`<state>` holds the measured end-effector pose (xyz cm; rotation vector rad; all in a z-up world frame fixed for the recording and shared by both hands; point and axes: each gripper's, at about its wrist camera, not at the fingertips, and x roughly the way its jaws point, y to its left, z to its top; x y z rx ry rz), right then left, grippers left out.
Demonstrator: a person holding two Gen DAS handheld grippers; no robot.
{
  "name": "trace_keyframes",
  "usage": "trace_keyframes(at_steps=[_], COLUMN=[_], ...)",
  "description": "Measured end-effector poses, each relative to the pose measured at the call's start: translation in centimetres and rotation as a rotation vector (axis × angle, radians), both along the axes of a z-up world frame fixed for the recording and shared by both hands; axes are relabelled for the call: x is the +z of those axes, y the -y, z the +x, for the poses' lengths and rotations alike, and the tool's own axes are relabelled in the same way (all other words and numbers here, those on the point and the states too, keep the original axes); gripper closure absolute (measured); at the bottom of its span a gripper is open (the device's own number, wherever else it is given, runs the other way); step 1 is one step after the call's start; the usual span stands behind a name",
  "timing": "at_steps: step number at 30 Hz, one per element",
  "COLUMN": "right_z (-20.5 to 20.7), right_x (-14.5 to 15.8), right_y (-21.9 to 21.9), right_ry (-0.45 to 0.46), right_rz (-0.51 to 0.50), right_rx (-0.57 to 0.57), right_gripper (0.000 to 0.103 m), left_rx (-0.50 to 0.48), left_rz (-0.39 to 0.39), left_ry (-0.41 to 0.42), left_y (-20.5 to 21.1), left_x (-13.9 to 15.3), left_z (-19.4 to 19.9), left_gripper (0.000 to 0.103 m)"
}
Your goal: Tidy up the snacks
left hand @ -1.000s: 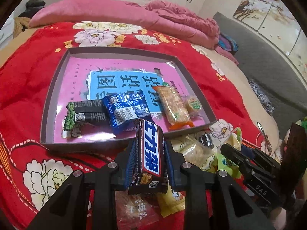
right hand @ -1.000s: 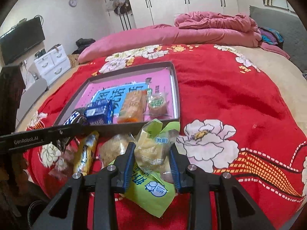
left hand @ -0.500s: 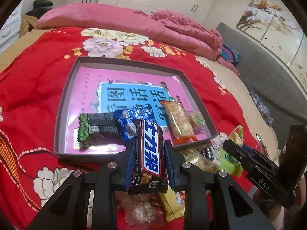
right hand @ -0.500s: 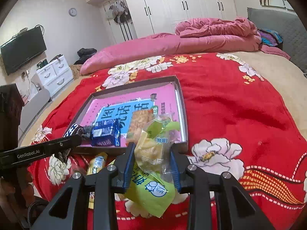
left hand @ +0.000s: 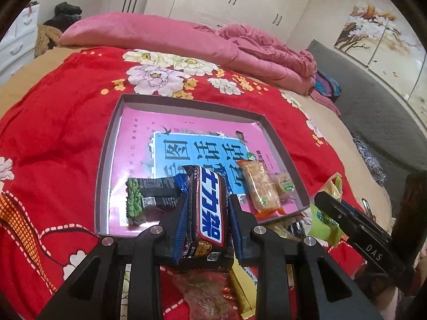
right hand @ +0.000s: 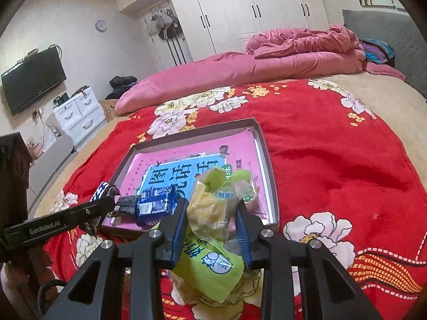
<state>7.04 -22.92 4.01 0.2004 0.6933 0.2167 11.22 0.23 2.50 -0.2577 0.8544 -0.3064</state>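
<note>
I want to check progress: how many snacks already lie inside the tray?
4 in the tray: black-green bar, blue pack, orange-ended cracker pack, small round snack. The held bars may hide others.

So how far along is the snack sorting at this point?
Partly done. Four snacks already lie in the tray: a black-and-green bar, a blue pack, an orange cracker pack and a small round one. In hand: the left gripper clamps a chocolate bar, the right gripper a green-yellow bag. Left: a few loose packets on the bedspread.
</note>
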Motion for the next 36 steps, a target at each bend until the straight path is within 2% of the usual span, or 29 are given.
trace_keyframes(at_steps=[17,31,36], right_z=[1.4,2.8,3.5], right_x=[0.5,0.6,0.5], right_y=[-1.6,-1.8,-1.5], right_ry=[0.026,0.037,0.033], right_rz=[-0.015,-0.019,-0.014], right_rx=[0.011,0.011,0.001], right_gripper=[0.069,0.069,0.069], left_rx=[0.026,0.077,0.097], left_rz=[-0.008,-0.003,-0.028], left_ry=[0.019,0.022,0.005], left_y=[-1.0,-3.9,-5.0], left_x=[0.4,0.1,-0.4], left_z=[1.4,2.6,3.1], left_gripper=[0.073,0.073,0.073])
